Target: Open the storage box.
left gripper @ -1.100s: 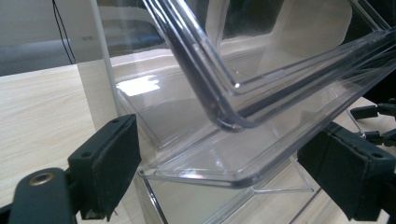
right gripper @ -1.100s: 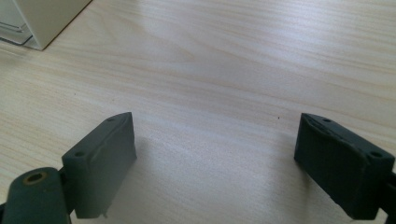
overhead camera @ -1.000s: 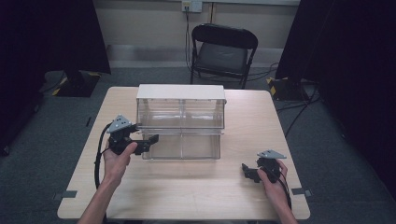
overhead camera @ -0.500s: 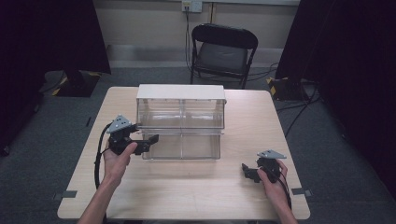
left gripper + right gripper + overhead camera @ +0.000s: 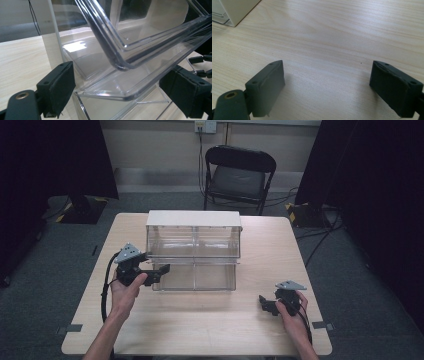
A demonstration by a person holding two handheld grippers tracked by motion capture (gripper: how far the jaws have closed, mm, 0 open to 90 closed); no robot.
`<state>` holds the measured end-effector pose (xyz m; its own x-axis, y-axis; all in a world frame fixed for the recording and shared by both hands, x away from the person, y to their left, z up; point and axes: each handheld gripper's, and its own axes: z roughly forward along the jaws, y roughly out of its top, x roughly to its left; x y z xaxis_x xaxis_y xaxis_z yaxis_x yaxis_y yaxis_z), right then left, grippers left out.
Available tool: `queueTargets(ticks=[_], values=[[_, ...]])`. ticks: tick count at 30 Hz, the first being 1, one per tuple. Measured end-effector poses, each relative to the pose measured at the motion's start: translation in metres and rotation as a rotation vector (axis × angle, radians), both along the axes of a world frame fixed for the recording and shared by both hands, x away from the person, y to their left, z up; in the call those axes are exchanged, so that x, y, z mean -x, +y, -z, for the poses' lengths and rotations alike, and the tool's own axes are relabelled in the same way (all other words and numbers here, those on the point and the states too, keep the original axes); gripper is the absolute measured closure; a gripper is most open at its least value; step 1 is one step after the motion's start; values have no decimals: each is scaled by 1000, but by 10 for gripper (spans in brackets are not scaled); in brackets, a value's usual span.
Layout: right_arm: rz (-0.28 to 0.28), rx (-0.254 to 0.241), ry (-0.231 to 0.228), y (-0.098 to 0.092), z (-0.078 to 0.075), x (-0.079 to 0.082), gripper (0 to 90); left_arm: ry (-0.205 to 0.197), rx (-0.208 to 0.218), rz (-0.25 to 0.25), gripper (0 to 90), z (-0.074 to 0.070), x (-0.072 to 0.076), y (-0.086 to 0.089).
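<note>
Both grippers are released, jaws spread wide with nothing clamped. Largest in the scene is the pale wooden tabletop (image 5: 200,320), and on its far middle stands a clear plastic drawer unit (image 5: 193,237) with a white top and two rows of compartments. Its lower drawer (image 5: 195,276) is pulled out toward the person. The left gripper (image 5: 159,272) is held level at that drawer's left front corner; in the left gripper view the drawer's clear corner (image 5: 120,90) sits between the two black jaws without either pad touching it. The right gripper (image 5: 265,304) rests low over bare wood near the tabletop's right front, well apart from the unit. A black folding chair (image 5: 239,172) stands beyond the tabletop.
</note>
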<state>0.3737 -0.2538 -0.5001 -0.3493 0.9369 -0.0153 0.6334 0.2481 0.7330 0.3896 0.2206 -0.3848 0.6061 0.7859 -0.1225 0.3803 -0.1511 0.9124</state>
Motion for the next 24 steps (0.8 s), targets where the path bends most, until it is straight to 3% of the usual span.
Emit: queueTargets(ticks=[24], values=[[0, 0, 0, 0, 0, 0, 119, 1, 0, -6, 130, 0, 0, -1]])
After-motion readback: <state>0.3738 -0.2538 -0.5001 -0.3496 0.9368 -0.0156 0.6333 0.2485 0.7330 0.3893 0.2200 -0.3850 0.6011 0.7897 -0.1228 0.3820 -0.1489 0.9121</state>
